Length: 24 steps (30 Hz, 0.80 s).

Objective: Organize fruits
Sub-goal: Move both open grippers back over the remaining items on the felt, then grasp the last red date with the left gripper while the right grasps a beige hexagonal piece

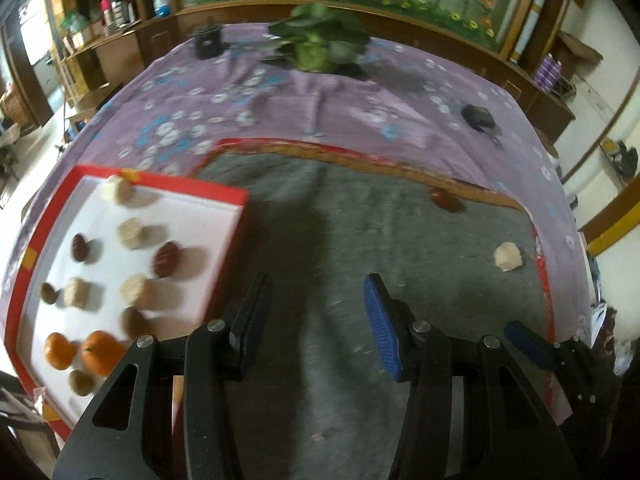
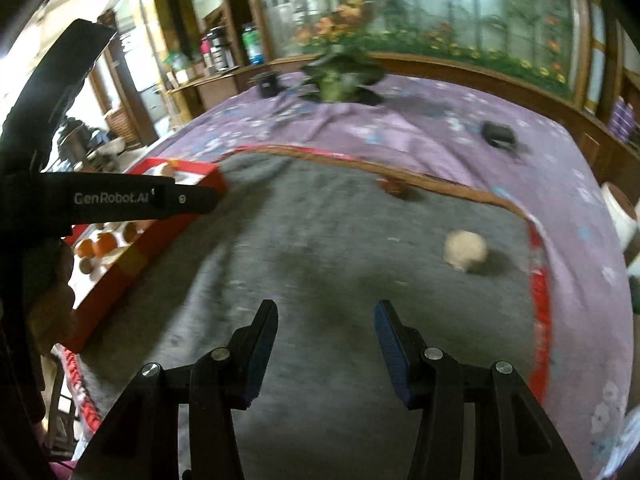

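Observation:
A red box with a white floor [image 1: 224,200] lies at the left on a grey mat. It holds several fruits: two oranges [image 1: 100,350], dark red pieces [image 1: 166,258] and pale beige pieces [image 1: 132,232]. A beige fruit [image 1: 507,256] and a dark red fruit [image 1: 447,200] lie loose on the mat at the right. My left gripper [image 1: 316,320] is open and empty over the mat beside the box. My right gripper [image 2: 326,340] is open and empty, with the beige fruit [image 2: 466,250] ahead to its right and the red fruit [image 2: 394,188] farther off. The box [image 2: 140,256] shows at the left.
The grey mat [image 1: 360,240] with a red border lies on a purple flowered cloth [image 1: 280,96]. A green potted plant [image 1: 316,44], a black container [image 1: 207,42] and a dark object [image 1: 478,116] stand on the far part of the table. The left gripper's body [image 2: 120,198] crosses the right wrist view.

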{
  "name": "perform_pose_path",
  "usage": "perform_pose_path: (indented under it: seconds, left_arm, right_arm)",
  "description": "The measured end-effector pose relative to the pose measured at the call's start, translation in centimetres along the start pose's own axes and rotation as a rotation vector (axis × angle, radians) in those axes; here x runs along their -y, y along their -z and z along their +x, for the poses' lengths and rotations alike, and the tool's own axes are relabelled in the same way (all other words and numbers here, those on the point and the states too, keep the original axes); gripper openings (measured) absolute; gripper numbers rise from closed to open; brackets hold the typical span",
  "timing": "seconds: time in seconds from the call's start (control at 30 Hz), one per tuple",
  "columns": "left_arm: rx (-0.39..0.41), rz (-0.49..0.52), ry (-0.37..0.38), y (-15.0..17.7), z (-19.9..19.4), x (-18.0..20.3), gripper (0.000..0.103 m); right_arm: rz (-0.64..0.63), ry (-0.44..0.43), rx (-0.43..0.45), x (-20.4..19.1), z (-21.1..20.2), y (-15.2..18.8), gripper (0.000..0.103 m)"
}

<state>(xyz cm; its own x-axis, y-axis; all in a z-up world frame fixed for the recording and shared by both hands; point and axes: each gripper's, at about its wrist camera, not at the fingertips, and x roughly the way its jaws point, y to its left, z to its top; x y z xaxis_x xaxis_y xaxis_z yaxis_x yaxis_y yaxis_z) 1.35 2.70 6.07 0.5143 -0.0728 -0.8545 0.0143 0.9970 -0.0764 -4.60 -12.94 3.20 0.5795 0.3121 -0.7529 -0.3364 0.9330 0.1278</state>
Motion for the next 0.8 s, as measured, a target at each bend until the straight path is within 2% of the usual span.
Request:
perform_pose_path:
  seconds: [0.27, 0.6, 0.8]
  left_arm:
    - [-0.035, 0.023, 0.036, -1.9, 2.2, 4.5, 0.047]
    - [-0.078, -0.049, 0.056, -6.1, 6.5, 8.0, 0.047]
    - [-0.172, -0.111, 0.115, -6.7, 9.3, 8.6, 0.047]
  right_arm:
    - [0.054, 0.066, 0.018, 5.3, -1.4, 0.1, 0.049]
    - [0.109, 0.045, 0.068, 8.7, -2.2, 0.0, 0.049]
    - [0.102, 0.037, 0.08, 9.6, -2.0, -0.8, 0.049]
